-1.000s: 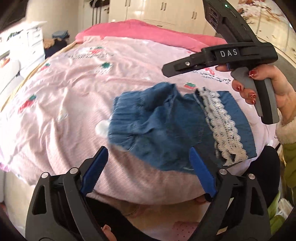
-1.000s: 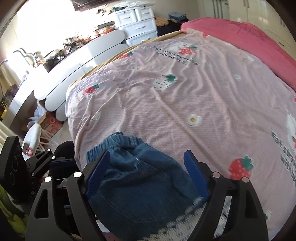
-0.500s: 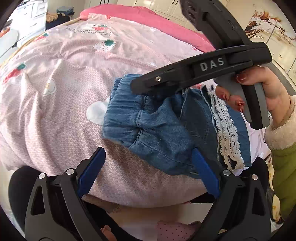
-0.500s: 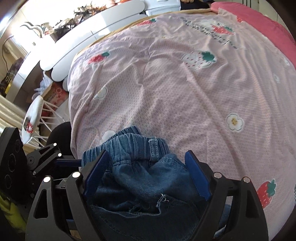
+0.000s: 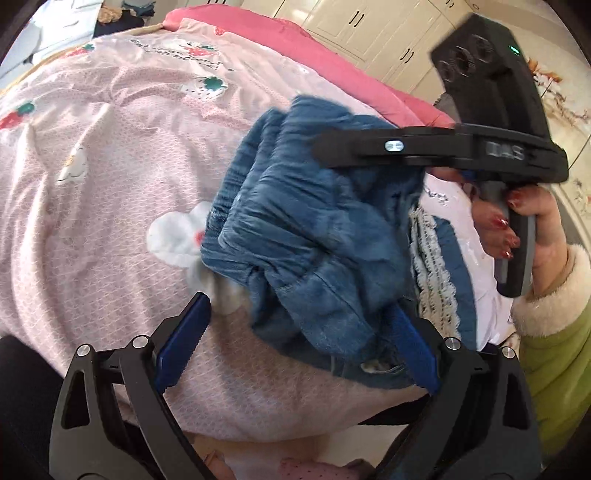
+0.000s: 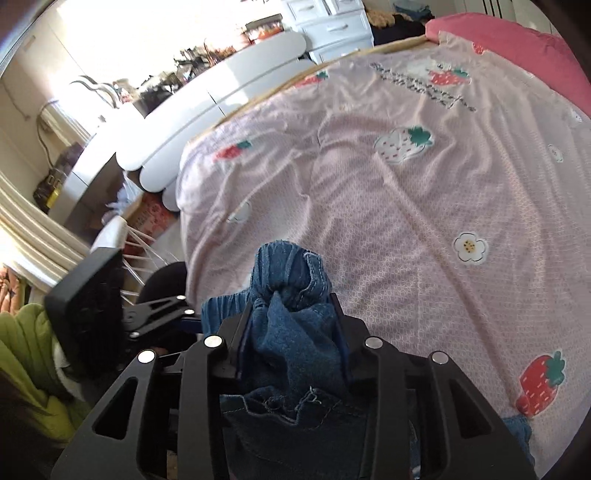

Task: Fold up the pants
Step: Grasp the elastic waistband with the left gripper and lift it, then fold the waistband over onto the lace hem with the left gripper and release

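The blue denim pants (image 5: pixel 314 236) with a white lace hem (image 5: pixel 432 273) lie bunched at the near edge of the pink bed cover (image 5: pixel 110 177). My right gripper (image 6: pixel 291 314) is shut on the elastic waistband (image 6: pixel 288 273) and lifts it off the cover; it shows from the side in the left wrist view (image 5: pixel 369 147). My left gripper (image 5: pixel 295 332) is open, its blue pads either side of the lower denim, the right pad (image 5: pixel 413 350) partly under cloth.
A darker pink quilt (image 5: pixel 332 62) lies across the far side of the bed. A white dresser (image 6: pixel 332 26) and white curved furniture (image 6: pixel 229 99) stand to the left of the bed. Cream wardrobe doors (image 5: pixel 369 26) are behind it.
My right gripper has closed on the waistband and raised it, bunching the denim. My left gripper has moved closer to the pants and stays open.
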{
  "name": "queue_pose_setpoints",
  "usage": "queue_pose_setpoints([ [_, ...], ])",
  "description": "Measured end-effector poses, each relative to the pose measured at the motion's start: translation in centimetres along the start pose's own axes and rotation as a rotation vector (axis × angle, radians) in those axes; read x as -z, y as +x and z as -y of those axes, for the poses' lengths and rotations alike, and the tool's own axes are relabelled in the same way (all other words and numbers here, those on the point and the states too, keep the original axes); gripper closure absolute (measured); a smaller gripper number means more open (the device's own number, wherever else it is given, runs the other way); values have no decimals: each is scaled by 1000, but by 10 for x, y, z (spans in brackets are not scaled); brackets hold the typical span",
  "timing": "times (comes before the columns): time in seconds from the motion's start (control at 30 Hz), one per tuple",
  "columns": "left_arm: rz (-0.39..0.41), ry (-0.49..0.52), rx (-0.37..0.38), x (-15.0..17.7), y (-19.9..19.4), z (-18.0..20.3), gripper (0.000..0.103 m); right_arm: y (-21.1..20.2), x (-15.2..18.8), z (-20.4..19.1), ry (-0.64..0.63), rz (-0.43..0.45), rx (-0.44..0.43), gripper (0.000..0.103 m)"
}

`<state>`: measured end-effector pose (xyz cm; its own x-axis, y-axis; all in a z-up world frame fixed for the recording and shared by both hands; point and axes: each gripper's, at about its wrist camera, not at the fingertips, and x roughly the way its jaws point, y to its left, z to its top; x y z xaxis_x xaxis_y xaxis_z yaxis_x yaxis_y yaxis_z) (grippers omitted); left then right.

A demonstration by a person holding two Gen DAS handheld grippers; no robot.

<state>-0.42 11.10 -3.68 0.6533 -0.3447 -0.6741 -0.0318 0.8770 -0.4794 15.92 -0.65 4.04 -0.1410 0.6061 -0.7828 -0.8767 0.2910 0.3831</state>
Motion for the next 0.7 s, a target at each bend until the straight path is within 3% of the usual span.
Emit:
queue_pose_setpoints([
  [0.03, -4, -22, 31, -2, 2, -1, 20, -5, 2, 0, 2, 10, 0, 69],
  [0.07, -9, -40, 65, -4, 5, -2, 34, -8, 2, 1, 4, 16, -2, 69],
  [0.13, -15, -44, 85, -6, 10, -1, 46, -13, 4, 0, 4, 27, -1, 69],
  [0.27, 5, -37, 117, -11, 8, 5, 62, -27, 9, 2, 7, 60, 6, 69],
  [0.47, 90, 125, 90, -18, -14, 55, 66, -69, 31, 15, 32, 143, 29, 69],
  [0.7, 56, 224, 149, -24, 6, 111, 66, -118, 75, 37, 87, 194, 86, 69],
])
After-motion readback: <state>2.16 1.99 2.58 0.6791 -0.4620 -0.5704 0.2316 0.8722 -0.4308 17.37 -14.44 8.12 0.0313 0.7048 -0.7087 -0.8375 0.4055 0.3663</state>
